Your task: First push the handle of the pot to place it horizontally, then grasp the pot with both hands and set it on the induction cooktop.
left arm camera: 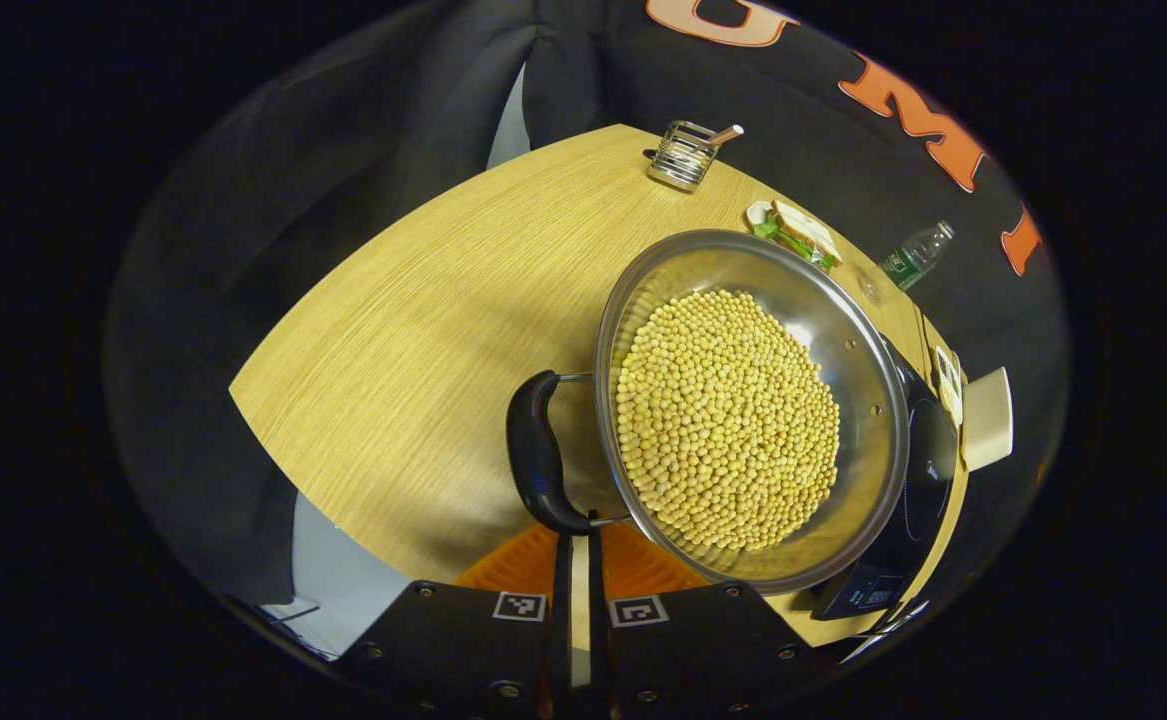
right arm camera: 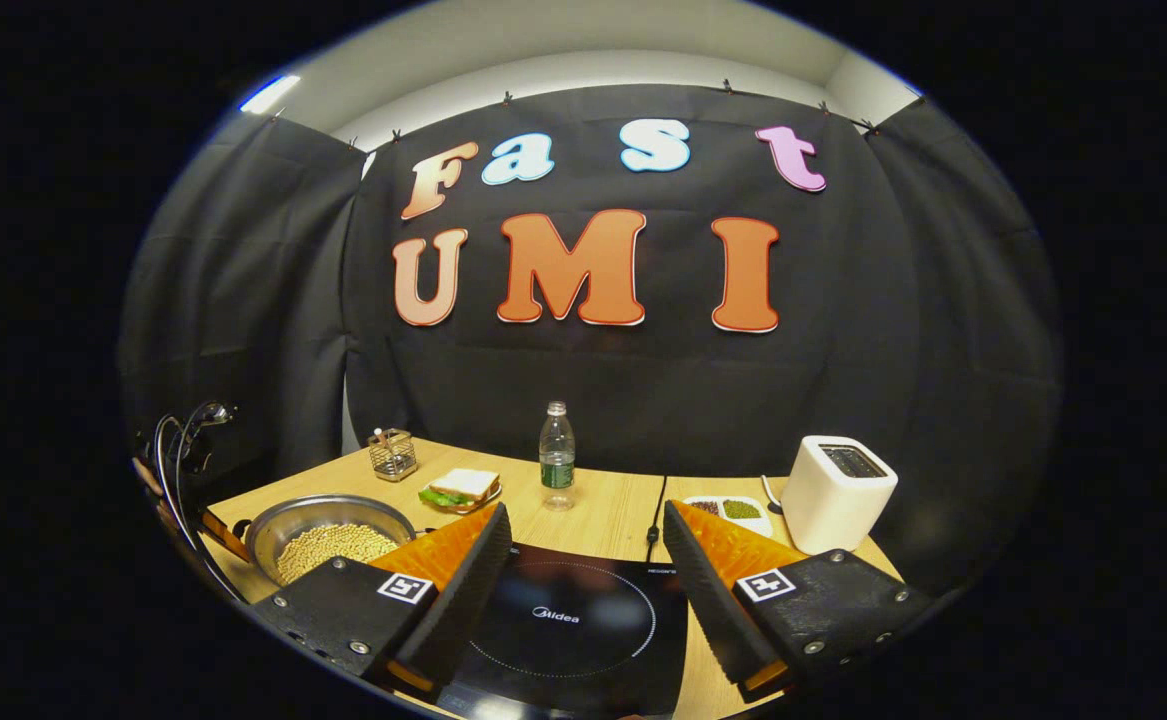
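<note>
Two grippers: one is seen at the bottom of each view, over a wooden desk (left arm camera: 423,330).
Left gripper (left arm camera: 573,560): its fingers are drawn nearly together, and only a thin slit is left between them. The tips are seen right at the near end of the pot's black handle (left arm camera: 535,450); whether that end is actually pinched between them cannot be told.
Right gripper (right arm camera: 583,540): it is held wide apart and nothing is gripped. It is poised over the induction cooktop (right arm camera: 573,620), whose dark glass is seen between the two fingers.
Pot (left arm camera: 751,408): a steel pot is seen in the left gripper view, filled with yellow beans (left arm camera: 728,420). The handle is attached by wire arms at the side toward the left gripper. The far side of the pot overlaps the cooktop's edge in that view; whether it rests on the cooktop or on the desk cannot be told. In the right gripper view the pot is seen at the lower left, beside the cooktop.
Desk items: a wire holder (right arm camera: 393,454), a sandwich on a plate (right arm camera: 463,488), a plastic bottle (right arm camera: 557,458), a small dish of two foods (right arm camera: 728,512) and a white toaster (right arm camera: 838,492) are lined up along the far edge.
</note>
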{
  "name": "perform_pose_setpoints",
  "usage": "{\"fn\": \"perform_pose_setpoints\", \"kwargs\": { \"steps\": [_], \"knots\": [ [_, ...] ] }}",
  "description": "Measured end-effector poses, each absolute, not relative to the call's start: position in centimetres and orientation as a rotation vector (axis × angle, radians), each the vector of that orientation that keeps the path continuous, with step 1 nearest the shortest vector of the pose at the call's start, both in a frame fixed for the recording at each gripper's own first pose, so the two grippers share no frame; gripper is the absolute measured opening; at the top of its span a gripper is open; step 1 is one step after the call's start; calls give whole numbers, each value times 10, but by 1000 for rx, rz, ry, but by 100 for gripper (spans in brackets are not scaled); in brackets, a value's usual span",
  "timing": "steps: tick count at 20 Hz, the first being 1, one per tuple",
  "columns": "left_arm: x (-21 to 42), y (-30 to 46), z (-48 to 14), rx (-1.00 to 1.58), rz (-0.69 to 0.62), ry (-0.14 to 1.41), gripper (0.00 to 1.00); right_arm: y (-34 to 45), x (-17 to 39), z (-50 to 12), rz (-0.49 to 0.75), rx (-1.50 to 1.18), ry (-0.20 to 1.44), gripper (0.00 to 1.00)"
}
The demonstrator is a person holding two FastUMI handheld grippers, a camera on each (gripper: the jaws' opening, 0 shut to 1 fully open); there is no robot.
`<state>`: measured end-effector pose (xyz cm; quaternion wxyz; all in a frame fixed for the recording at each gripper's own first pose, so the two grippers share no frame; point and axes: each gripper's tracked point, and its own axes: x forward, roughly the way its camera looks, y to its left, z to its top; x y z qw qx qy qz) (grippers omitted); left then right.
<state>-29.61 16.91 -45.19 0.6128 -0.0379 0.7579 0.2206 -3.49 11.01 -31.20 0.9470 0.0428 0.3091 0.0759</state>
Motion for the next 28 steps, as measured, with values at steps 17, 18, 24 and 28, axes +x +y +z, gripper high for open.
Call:
{"fn": "perform_pose_setpoints", "kwargs": {
  "steps": [17,18,24,28],
  "knots": [
    [-239,225,-485,119,390,1617,9,247,-64,-396,377,230,989,95],
    [-235,228,-488,124,385,1608,12,252,-65,-400,379,231,1003,95],
    [-224,249,-516,142,363,1592,12,281,-69,-424,384,272,1106,94],
    [-218,265,-528,165,351,1584,8,297,-74,-435,381,321,1177,91]
  ]
}}
